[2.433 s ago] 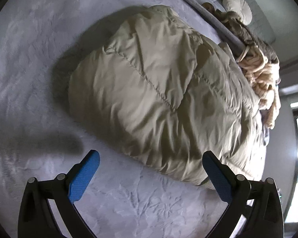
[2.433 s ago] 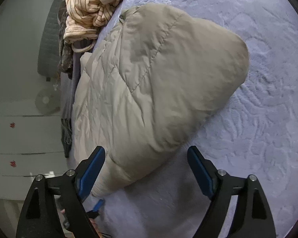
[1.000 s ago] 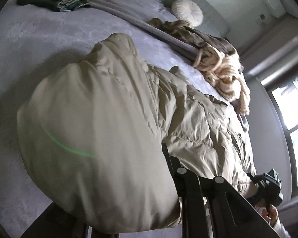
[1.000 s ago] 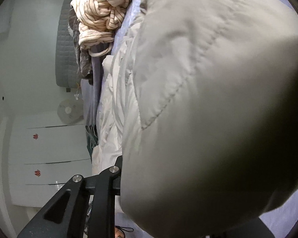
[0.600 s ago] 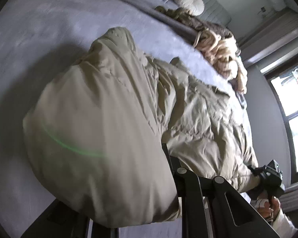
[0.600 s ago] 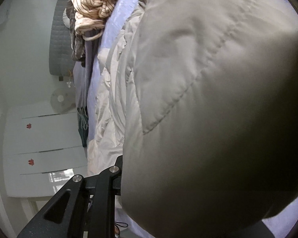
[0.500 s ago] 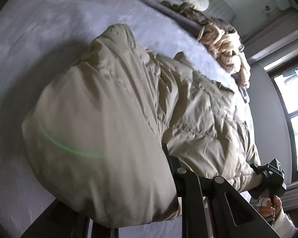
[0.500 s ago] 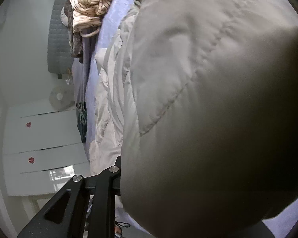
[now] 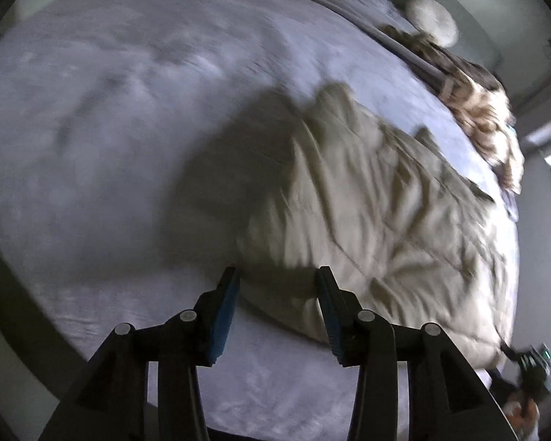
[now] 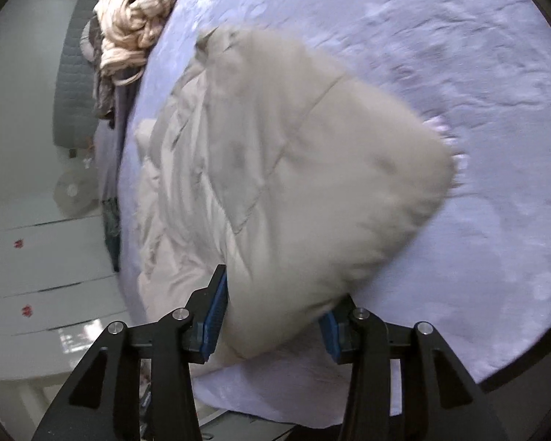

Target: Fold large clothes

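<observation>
One puffy beige quilted jacket (image 9: pixel 378 220) lies rumpled, blurred.

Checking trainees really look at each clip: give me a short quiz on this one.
1. True or false: the jacket lies on a wooden floor.
2. What is heaped at the bed's edge beyond the jacket? A) striped knit B) shoes C) books
3. What colour is the bedcover?

Key: 1 false, it lies on the bedcover. 2 A. 3 pale lilac.
</observation>
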`<action>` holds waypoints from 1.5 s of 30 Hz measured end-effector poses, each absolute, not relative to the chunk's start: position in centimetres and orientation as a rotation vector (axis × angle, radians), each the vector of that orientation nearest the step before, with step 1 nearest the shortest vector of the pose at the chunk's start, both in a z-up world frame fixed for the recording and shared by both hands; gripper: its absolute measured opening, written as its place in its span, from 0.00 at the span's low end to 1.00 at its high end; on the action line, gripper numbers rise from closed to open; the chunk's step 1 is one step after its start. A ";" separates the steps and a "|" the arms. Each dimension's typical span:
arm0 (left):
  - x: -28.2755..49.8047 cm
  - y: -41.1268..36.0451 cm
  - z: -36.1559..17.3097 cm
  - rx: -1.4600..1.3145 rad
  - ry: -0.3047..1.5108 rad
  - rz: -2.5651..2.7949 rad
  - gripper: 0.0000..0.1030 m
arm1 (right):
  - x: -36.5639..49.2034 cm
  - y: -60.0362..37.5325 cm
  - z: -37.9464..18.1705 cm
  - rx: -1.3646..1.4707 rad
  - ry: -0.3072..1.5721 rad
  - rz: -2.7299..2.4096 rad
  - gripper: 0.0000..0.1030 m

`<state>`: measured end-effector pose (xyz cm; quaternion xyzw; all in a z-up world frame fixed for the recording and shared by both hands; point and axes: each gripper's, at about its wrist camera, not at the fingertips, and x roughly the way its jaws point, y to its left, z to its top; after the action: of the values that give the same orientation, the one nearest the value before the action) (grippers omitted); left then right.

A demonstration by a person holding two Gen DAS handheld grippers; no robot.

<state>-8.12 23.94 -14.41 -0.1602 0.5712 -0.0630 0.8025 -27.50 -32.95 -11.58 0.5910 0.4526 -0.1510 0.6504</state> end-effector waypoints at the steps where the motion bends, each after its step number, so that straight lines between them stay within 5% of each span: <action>1: -7.9 24.3 -14.5 -0.345 1.222 -0.115 0.44 | -27.9 -33.1 -11.6 1.340 1.033 -0.364 0.47; 10: -6.1 22.1 -17.9 -0.186 1.321 -0.062 0.44 | -30.1 -33.6 -11.7 1.219 1.140 -0.483 0.47; 22: -8.2 18.0 -12.9 -0.057 1.330 -0.140 0.44 | -30.7 -33.1 -6.2 1.053 1.148 -0.387 0.50; 26: -8.8 16.3 -11.4 -0.038 1.314 -0.181 0.44 | -29.2 -31.9 -4.7 0.974 1.158 -0.316 0.58; 28: -9.0 15.2 -11.0 -0.032 1.315 -0.204 0.55 | -28.3 -31.3 -4.1 0.931 1.169 -0.284 0.59; 29: -9.2 14.9 -10.7 -0.028 1.307 -0.203 0.78 | -27.8 -31.0 -3.9 0.918 1.174 -0.272 0.59; 30: -9.5 14.7 -10.3 -0.022 1.291 -0.198 0.87 | -27.5 -30.7 -3.8 0.909 1.177 -0.264 0.59; 45: -12.8 13.8 -7.5 0.049 1.271 -0.142 0.87 | -26.4 -27.9 -3.7 0.825 1.221 -0.157 0.72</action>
<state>-12.76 13.79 -7.51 0.0230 0.5928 -0.0662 0.8023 -26.39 -27.86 -3.67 0.3756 0.5563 -0.0717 0.7378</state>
